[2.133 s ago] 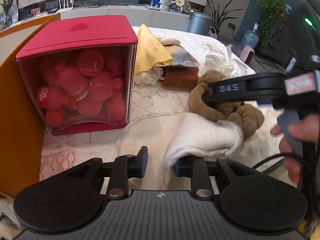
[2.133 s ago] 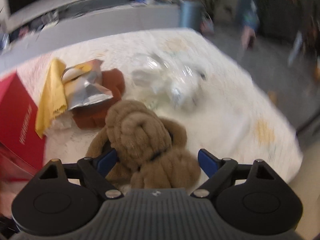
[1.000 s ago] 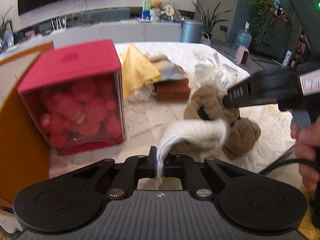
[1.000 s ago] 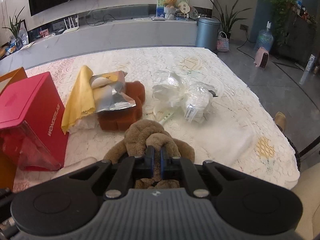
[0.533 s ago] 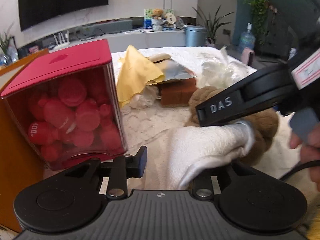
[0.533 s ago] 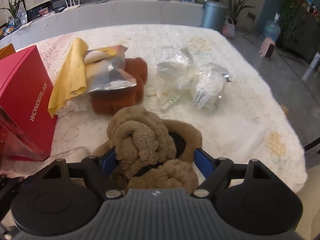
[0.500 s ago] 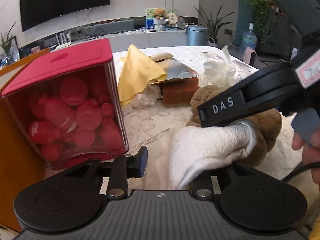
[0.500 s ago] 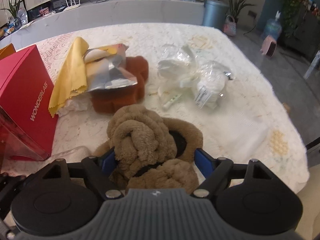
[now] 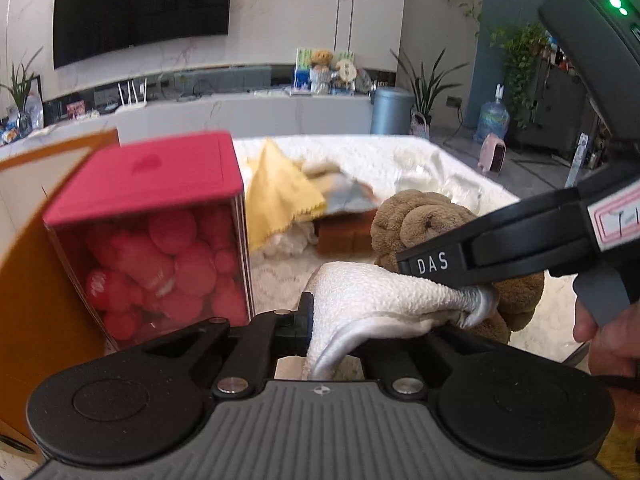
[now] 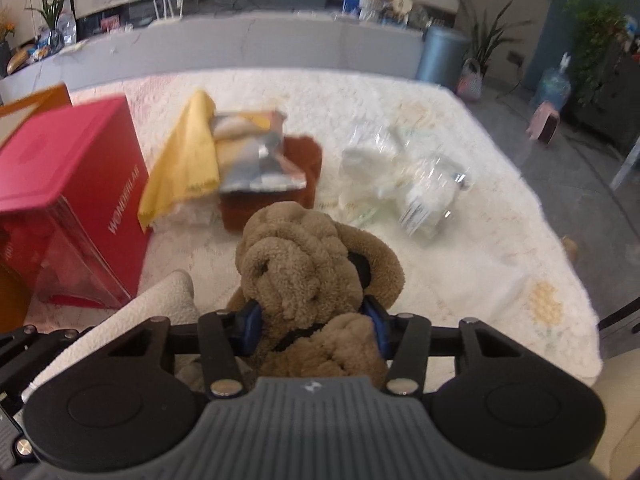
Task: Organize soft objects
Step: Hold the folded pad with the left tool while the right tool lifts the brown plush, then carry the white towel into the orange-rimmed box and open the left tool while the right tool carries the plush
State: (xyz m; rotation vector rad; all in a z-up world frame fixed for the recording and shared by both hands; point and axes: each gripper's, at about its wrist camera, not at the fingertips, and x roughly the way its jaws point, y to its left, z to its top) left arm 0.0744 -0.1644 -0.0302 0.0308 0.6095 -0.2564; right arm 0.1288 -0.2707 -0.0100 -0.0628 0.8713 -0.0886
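"DAS" on the right claw [image 9: 434, 263]; "WONDERLAB" on the red box [image 10: 80, 188].

On the counter [image 10: 460, 280] the box [image 10: 68, 184] stood at the left, with balls [image 9: 168, 264] inside it. Just right of it lay a cloth [image 10: 184, 168], partly under a foil pouch [image 10: 256, 156] that rested on a folded block [image 10: 272, 196]. Further right lay plastic-wrapped packets [image 10: 404, 184]. Before the block sat the plush toy [image 10: 304, 268], and a towel [image 9: 380, 296] lay against its near left side. A board [image 9: 28, 280] stood left of the box.
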